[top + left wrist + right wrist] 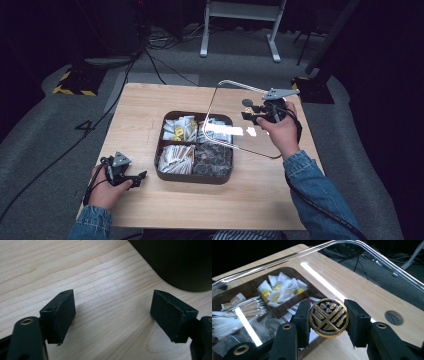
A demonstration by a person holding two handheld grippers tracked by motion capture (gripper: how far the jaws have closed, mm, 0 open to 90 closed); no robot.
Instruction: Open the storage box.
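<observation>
A dark brown compartment tray (194, 178) sits mid-table, holding white and yellow sachets (179, 129), paper sticks and dark packets. Over its right half a clear plastic lid (210, 107) is tilted up, lifted off the tray. My right gripper (257, 114) is shut on the lid's round gold-and-black knob (329, 317), the right gripper (329, 319) squeezing it from both sides. The sachets (279, 290) show through the lid (287, 258). My left gripper (140, 177) rests low on the wood to the tray's left. That left gripper (112, 312) is open and holds nothing, with the tray wall (180, 262) just ahead.
The wooden table (145, 115) has a round cable hole (247, 102) behind the right hand. Grey carpet, cables and a white stand's legs (240, 30) lie beyond the far edge. Bare wood lies in front of the tray and along the left side.
</observation>
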